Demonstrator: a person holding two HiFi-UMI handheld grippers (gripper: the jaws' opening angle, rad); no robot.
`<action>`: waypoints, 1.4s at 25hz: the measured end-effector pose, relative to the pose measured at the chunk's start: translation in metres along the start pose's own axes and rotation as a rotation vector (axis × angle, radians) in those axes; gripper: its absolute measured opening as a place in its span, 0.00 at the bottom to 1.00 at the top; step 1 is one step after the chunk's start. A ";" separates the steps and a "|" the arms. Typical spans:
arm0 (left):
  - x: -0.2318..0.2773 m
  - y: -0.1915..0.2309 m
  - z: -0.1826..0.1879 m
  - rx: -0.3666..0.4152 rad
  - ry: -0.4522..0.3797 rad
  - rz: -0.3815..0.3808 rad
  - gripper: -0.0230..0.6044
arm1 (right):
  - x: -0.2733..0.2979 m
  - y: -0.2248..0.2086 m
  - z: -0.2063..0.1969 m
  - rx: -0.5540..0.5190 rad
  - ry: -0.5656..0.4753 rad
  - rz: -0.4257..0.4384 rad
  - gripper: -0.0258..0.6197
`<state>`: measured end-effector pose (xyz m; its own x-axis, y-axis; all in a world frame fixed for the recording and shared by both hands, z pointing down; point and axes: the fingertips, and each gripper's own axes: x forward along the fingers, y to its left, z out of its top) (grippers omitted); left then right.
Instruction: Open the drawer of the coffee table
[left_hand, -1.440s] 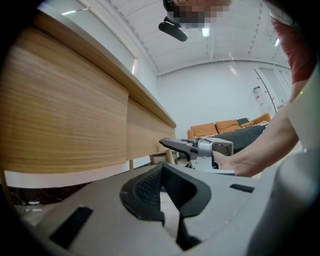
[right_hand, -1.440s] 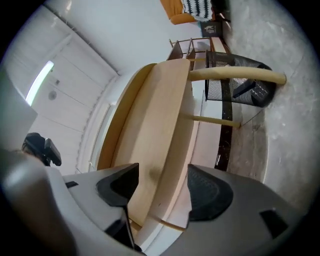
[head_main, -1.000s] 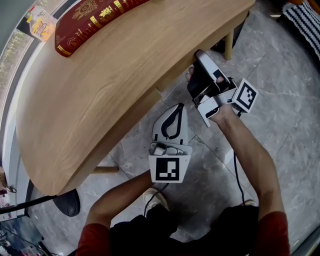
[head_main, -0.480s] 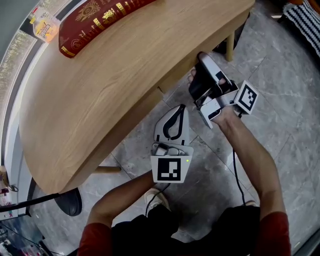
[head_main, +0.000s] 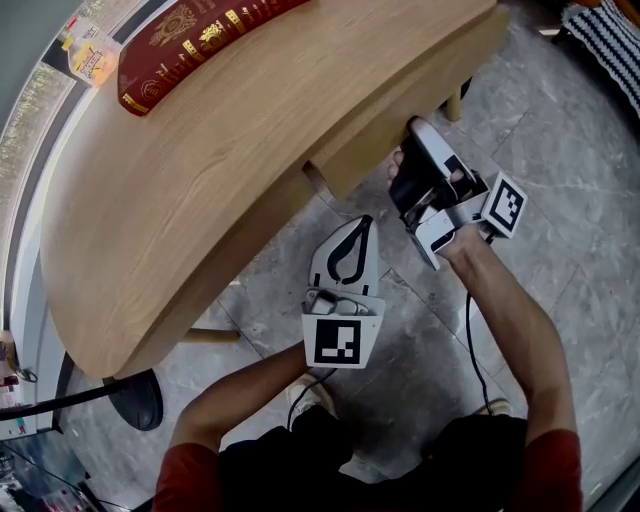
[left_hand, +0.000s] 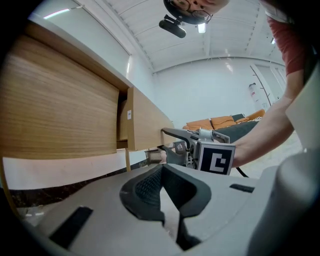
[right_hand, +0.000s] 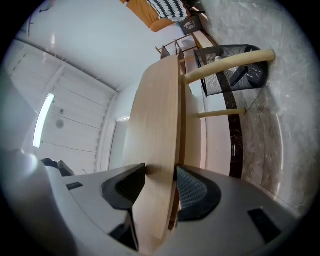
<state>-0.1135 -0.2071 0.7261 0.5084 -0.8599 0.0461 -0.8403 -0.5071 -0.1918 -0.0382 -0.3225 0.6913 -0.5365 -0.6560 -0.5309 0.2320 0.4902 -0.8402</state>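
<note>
The wooden coffee table (head_main: 200, 170) fills the upper left of the head view. Its drawer (head_main: 375, 150) sticks a little way out from under the front edge. My right gripper (head_main: 406, 150) is shut on the drawer's front panel (right_hand: 157, 125); in the right gripper view one pad lies on each face of the panel, at the gripper's jaws (right_hand: 160, 182). My left gripper (head_main: 357, 222) hangs shut and empty over the floor, just in front of the drawer. In the left gripper view its jaws (left_hand: 167, 195) point level past the protruding drawer front (left_hand: 145, 122) and the right gripper (left_hand: 172, 145).
A red book (head_main: 190, 35) lies at the table's far edge. The floor (head_main: 560, 200) is grey marble tile. A table leg (right_hand: 225, 62) and a black mesh basket (right_hand: 235, 70) stand beyond the drawer. A dark round object (head_main: 135, 400) sits on the floor at lower left.
The drawer has slid out from under the tabletop, and my right gripper has moved with it toward the lower right. The left gripper has hardly moved.
</note>
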 end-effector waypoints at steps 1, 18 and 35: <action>-0.002 -0.004 -0.001 0.010 0.006 -0.012 0.05 | -0.003 0.002 0.000 0.000 0.003 -0.003 0.34; -0.014 -0.056 0.001 0.027 0.001 -0.110 0.05 | -0.055 0.037 0.006 0.003 0.034 -0.036 0.35; -0.025 -0.075 -0.004 0.087 0.012 -0.162 0.05 | -0.091 0.054 0.012 0.039 0.003 0.020 0.34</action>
<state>-0.0642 -0.1480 0.7431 0.6332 -0.7681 0.0950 -0.7277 -0.6327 -0.2650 0.0329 -0.2429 0.6934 -0.5338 -0.6448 -0.5471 0.2737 0.4804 -0.8333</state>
